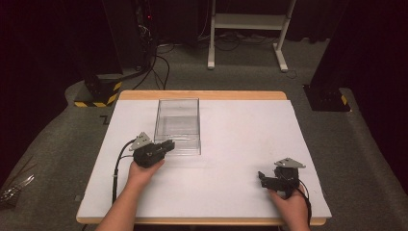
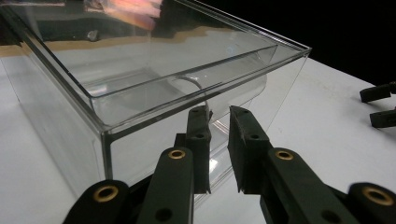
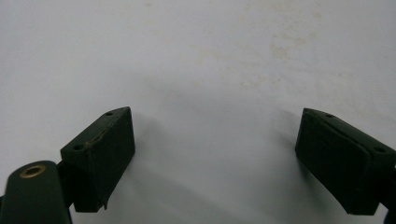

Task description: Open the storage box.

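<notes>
A white table [image 1: 231,144] with a wooden edge stands on grey carpet in a dark room. At its near right, the person's right hand [image 1: 290,208] holds the right gripper [image 1: 263,179] low over the bare white surface, well apart from everything else; in the right gripper view its jaws stand wide apart with nothing between them. At the near left, the left hand [image 1: 141,173] holds the left gripper [image 1: 168,144] at the near wall of a clear plastic box [image 1: 177,126]. In the left gripper view its jaws are almost closed, a narrow gap between them, set against the box's near wall just below the rim; whether they pinch that wall cannot be told. The box sits open-topped, left of the table's middle. Beyond the far edge, a white metal stand [image 1: 248,24] rises from the carpet.
</notes>
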Available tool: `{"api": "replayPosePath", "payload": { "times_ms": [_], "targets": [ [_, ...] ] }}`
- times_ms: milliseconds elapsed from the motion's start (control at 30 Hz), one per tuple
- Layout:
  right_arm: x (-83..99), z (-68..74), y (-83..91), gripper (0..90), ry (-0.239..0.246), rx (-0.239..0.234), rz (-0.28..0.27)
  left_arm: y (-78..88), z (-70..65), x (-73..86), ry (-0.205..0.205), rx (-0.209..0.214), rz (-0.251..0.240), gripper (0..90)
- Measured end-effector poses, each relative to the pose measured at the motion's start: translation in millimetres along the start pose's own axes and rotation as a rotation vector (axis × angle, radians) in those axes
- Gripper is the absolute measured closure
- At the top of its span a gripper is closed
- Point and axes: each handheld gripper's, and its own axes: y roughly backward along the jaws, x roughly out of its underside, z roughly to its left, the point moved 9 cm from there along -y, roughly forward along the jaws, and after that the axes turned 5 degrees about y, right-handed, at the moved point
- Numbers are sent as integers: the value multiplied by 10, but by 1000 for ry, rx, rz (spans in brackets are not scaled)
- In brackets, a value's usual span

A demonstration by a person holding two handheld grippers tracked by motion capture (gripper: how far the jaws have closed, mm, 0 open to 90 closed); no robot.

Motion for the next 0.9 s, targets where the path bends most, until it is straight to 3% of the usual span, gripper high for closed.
{"api": "replayPosePath", "payload": {
  "times_ms": [133, 233, 900],
  "targets": [
    [0, 0, 0, 119, 0, 0, 0, -3, -5, -13, 0, -2, -11, 767],
    [0, 0, 0, 119, 0, 0, 0, 17, -4, -91, 40, 8, -57, 711],
    [0, 2, 2, 121, 0, -1, -1, 60, 10, -40, 7, 60, -28, 827]
  ]
}}
